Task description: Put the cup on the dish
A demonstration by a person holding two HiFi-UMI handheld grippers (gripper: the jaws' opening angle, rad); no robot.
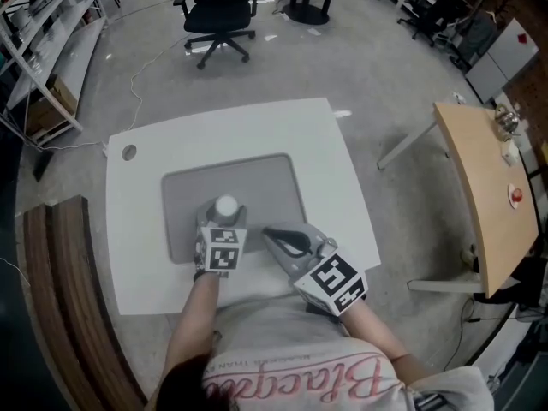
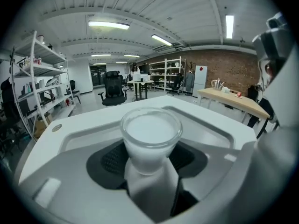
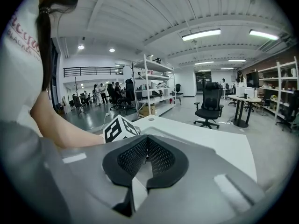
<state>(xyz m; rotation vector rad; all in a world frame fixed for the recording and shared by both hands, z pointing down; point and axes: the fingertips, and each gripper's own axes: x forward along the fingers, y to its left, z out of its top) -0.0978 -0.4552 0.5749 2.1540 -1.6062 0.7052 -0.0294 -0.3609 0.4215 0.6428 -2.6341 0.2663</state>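
A small clear cup [image 2: 150, 134] with a milky white inside stands upright between the dark pads of my left gripper [image 2: 148, 164], which is shut on its lower half. From the head view the cup [image 1: 226, 205] is over the near part of the grey rectangular dish [image 1: 265, 178] on the white table. Whether its base rests on the dish is hidden by the jaws. My right gripper [image 3: 145, 158] is shut with nothing in it. It hangs just right of the left gripper [image 1: 224, 219], at the dish's near right corner [image 1: 287, 240], pointing left.
The white table [image 1: 342, 187] has a round cable hole [image 1: 128, 152] at its far left. A wooden bench [image 1: 68, 298] runs along the left and a wooden table [image 1: 479, 187] stands to the right. A black office chair [image 1: 219, 15] is beyond the table.
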